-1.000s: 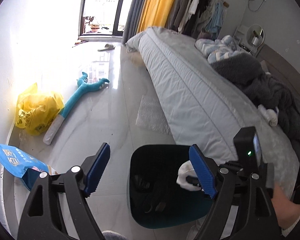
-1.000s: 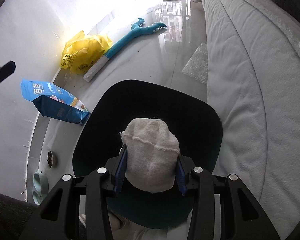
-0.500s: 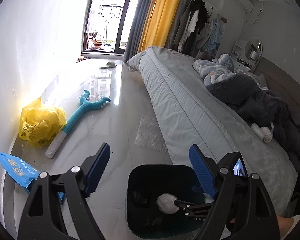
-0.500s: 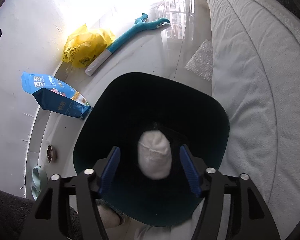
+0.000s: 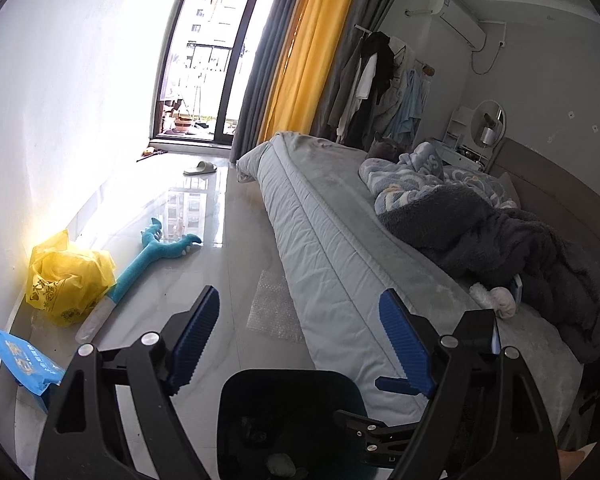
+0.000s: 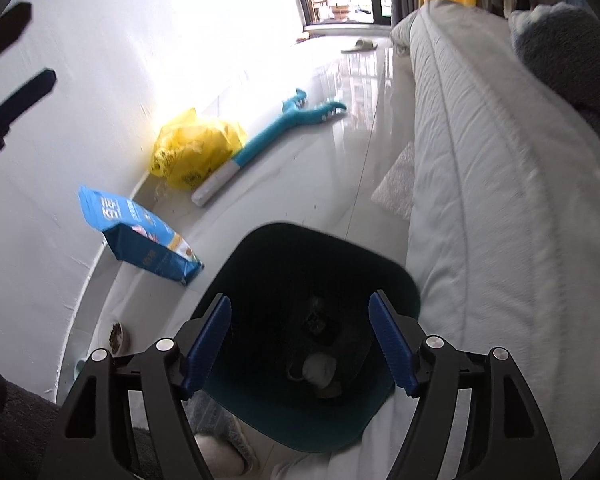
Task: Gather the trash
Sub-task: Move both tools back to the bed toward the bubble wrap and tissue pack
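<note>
With the white wad (image 6: 319, 367) lying in the bin (image 6: 396, 276), both the right gripper (image 6: 300, 344) & left gripper (image 5: 298, 338) gape empty; next trash, bubble-wrap sheet (image 5: 274, 308) beside bin: light, limp, slippery, so pinch at an edge.

The blue bag (image 6: 140, 236) by the wall carries large white characters, too blurred to read; the yellow bag (image 5: 66, 284) bears dark print, also illegible; nothing else shows text
</note>
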Action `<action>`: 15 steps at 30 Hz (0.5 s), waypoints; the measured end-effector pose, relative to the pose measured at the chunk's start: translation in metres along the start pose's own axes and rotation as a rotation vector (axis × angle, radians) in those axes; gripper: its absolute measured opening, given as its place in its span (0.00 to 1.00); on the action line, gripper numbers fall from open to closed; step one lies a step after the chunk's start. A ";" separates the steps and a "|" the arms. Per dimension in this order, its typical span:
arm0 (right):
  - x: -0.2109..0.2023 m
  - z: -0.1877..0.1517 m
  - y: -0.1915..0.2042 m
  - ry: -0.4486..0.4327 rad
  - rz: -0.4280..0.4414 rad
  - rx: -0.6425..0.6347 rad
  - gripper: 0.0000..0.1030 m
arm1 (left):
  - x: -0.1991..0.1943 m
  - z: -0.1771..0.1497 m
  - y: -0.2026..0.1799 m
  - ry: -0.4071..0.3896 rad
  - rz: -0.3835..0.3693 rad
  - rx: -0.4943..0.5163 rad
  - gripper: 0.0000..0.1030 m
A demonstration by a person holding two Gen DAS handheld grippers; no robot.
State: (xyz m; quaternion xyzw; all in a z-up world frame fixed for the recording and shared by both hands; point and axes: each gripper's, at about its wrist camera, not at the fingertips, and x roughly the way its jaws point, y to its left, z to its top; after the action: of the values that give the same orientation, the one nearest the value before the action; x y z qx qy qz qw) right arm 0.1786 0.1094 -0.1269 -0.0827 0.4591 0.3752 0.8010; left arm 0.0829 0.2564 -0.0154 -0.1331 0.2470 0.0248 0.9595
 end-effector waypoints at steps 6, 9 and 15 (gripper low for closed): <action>-0.038 0.004 -0.018 -0.116 -0.027 -0.004 0.77 | 0.007 0.005 -0.023 -0.004 -0.029 -0.016 0.83; -0.052 0.005 -0.030 -0.148 -0.037 0.006 0.77 | 0.012 0.005 -0.041 -0.004 -0.045 -0.002 0.84; -0.082 0.000 -0.057 -0.209 -0.080 0.020 0.80 | 0.021 0.005 -0.067 0.001 -0.066 0.013 0.85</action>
State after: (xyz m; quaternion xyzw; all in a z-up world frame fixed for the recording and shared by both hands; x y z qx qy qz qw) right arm 0.1929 0.0263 -0.0741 -0.0535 0.3731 0.3451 0.8595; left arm 0.1114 0.1930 -0.0057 -0.1349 0.2430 -0.0088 0.9606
